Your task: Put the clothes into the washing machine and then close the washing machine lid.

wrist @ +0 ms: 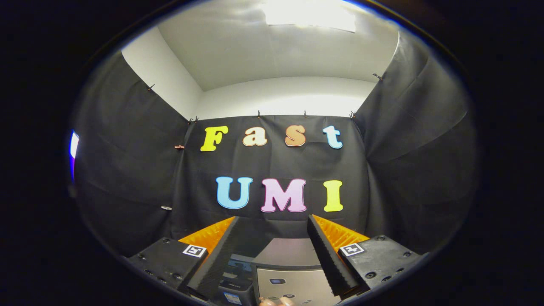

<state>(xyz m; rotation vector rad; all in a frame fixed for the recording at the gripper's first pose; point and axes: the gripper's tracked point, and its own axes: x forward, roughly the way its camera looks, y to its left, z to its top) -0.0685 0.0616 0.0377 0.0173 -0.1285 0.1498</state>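
1. In the gripper view, the gripper (272, 238) was seen held level and aimed toward the back wall of the booth, with its two fingers (216, 259) spread well apart; the jaws were open and nothing was held between them.
2. A small square marker (194, 250) was seen on the body behind the one finger, and a matching marker (351, 249) on the body behind the other.
3. The washing machine (293, 272) was seen low between the fingers and just beyond them, standing in front of the cloth wall. Its flat grey lid (289, 253) was seen from above and appeared to lie down on the body, though this could not be told with certainty.
4. A control panel (293, 289) with a small display and several buttons was seen on the near face of the machine, below the lid.
5. A dark part with a blue label (236, 280) was seen beside the machine, partly hidden by one finger; what it was could not be told.
6. Something pale, possibly fingertips of a hand (276, 301), was seen at the very bottom, in front of the control panel; it was too cut off to be identified.
7. The black cloth wall (127, 170) was seen hung on three sides with small clips, below white walls and a bright ceiling light (310, 15).
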